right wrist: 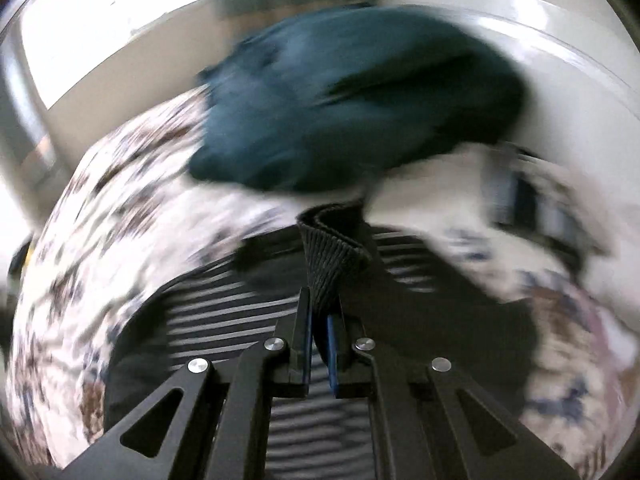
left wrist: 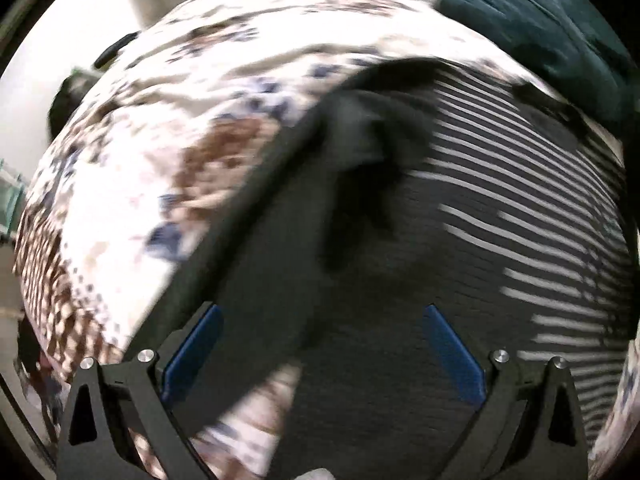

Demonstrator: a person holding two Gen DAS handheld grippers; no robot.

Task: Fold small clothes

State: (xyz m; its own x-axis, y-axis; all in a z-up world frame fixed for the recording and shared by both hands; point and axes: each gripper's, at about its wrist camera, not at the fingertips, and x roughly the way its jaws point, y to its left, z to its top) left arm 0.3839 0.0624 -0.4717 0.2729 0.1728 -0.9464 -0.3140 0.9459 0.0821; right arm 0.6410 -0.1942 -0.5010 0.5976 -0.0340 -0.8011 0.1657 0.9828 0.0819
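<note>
One striped garment point(left wrist: 500, 184) (ribbed edge) in right gripper's point(right wrist: 320, 312) clamped jaws; left gripper's point(left wrist: 320, 344) apart.

Right gripper point(right wrist: 322, 322) pinches dark ribbed garment point(right wrist: 334, 252).

Bedroom at home: patterned bedspread point(left wrist: 132, 184) (floral), teal pillow point(right wrist: 352, 96).

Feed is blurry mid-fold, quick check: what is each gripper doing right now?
Left gripper: open, holding nothing, over the dark striped garment.
Right gripper: closed on a ribbed dark edge of the garment.
</note>
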